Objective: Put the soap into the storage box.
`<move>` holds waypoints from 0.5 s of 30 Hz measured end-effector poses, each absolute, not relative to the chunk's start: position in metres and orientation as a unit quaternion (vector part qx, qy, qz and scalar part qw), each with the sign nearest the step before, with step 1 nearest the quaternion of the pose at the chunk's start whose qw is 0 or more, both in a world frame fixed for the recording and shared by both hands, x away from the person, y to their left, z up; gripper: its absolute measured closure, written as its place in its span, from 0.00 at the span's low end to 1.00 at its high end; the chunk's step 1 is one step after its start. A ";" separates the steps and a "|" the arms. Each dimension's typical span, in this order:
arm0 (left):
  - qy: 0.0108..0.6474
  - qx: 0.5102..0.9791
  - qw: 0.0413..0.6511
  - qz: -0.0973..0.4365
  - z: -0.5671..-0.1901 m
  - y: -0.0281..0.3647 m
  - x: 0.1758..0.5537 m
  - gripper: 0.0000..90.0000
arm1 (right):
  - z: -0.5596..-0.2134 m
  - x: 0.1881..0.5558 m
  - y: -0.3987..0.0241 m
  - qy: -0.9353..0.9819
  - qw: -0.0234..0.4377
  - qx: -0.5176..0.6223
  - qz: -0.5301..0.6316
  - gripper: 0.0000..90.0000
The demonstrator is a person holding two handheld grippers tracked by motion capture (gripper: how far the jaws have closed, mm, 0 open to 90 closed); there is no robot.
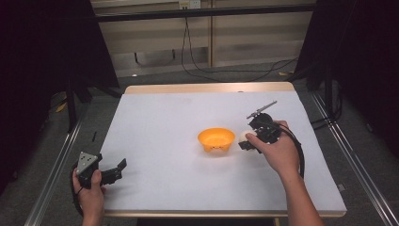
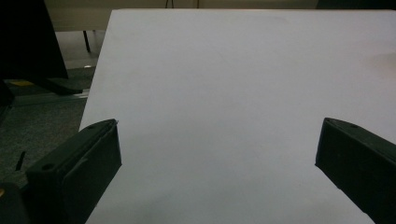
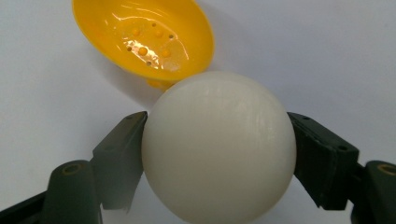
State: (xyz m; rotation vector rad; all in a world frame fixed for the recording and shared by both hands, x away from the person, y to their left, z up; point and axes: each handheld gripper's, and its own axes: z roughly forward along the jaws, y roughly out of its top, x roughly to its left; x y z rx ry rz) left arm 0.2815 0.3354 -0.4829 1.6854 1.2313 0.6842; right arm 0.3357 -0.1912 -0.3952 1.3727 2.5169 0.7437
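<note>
The right gripper (image 3: pixel 219 154) has its fingers closed on the widest part of a smooth, hard-looking white ball (image 3: pixel 218 149), which may slip easily, while the left gripper (image 2: pixel 217 172) stands wide open and holds nothing.

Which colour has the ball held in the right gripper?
White, slightly creamy ball; the right gripper view shows it best.

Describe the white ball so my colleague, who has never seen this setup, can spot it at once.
Start from the white table and find the orange bowl near its middle. Just right of the bowl, the right gripper grips the white ball between its jaws. It is the one smooth, pale, round thing here; the bowl is bright, open and empty.
</note>
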 end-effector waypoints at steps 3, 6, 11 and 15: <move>0.498 0.685 0.454 0.278 -0.483 0.335 0.281 0.00 | -0.393 0.338 -0.187 0.848 0.091 0.459 0.247 0.27; 0.498 0.684 0.454 0.278 -0.483 0.335 0.282 0.00 | -0.390 0.339 -0.184 0.848 0.090 0.459 0.250 0.27; 0.498 0.684 0.454 0.278 -0.483 0.335 0.282 0.00 | -0.387 0.343 -0.180 0.850 0.091 0.454 0.252 0.27; 0.499 0.684 0.454 0.278 -0.483 0.335 0.282 0.00 | -0.387 0.346 -0.176 0.850 0.091 0.453 0.252 0.27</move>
